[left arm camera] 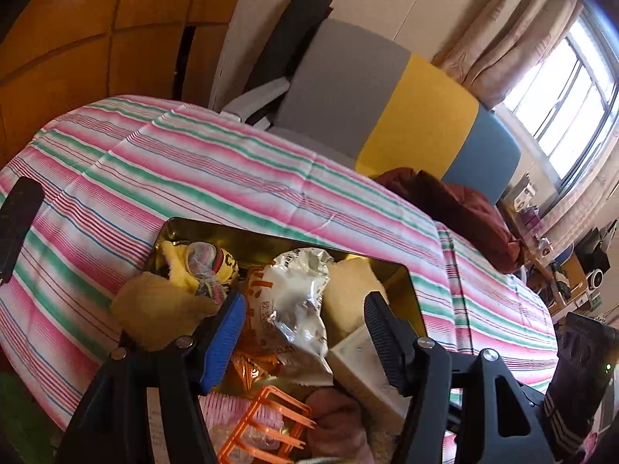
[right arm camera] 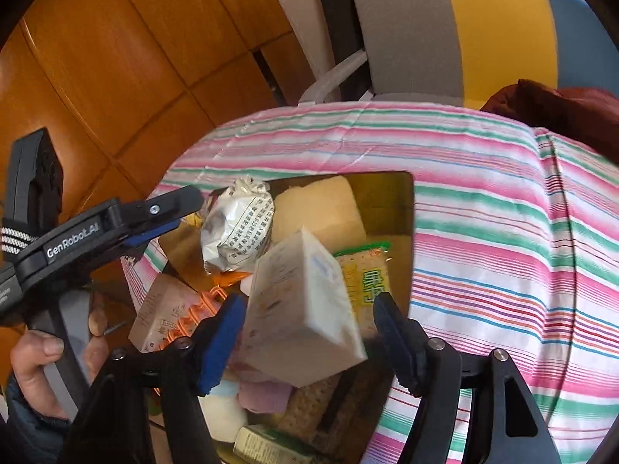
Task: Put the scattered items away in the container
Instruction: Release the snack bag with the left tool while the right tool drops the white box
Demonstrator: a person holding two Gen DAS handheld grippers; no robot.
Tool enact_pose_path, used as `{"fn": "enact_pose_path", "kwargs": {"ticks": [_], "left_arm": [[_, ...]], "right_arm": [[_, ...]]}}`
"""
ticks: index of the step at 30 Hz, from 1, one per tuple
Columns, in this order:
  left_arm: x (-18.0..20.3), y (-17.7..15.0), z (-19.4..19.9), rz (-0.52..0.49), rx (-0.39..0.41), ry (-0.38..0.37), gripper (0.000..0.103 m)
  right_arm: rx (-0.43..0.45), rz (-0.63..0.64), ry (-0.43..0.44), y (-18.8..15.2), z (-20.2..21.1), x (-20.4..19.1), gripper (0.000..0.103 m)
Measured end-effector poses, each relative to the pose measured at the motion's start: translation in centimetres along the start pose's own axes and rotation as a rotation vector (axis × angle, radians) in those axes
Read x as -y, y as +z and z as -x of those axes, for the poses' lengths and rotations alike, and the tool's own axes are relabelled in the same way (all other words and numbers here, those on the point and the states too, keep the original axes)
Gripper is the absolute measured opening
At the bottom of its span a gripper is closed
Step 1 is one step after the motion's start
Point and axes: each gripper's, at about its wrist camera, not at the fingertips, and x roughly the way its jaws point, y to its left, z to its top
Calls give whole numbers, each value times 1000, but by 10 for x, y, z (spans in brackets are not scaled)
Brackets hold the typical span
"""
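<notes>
Where the striped cloth [left arm camera: 193, 162] spreads, both grippers [left arm camera: 305, 332] [right arm camera: 309, 332] gape over the tin [left arm camera: 414, 290].

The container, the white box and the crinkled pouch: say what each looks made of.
Container: likely metal, polished gold finish; its walls mirror the contents.
White box: seemingly thin printed cardboard, matte, with sharp folded edges.
Crinkled pouch: apparently metallised plastic film, glossy silver-white, holding sharp creases and glints.

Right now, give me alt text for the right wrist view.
The open right gripper hovers over a white box tilted atop a gold container crammed with snack packets on a striped cloth. At left, a hand holds the left gripper near the container's edge.
</notes>
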Motion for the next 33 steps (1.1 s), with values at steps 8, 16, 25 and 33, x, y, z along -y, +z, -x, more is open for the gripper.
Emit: {"fn": "enact_pose_path", "kwargs": {"ticks": [8, 16, 25, 33], "left_arm": [[3, -13, -24, -62, -52, 112, 48], [10, -20, -36, -103, -46, 156, 48], [24, -23, -26, -154, -6, 218, 48], [31, -27, -6, -176, 30, 228, 52]], "right_arm": [[-31, 112, 2, -10, -8, -21, 31], [-48, 147, -5, -15, -22, -24, 31], [-52, 145, -1, -19, -23, -23, 32], [-56, 139, -16, -22, -21, -26, 35]]}}
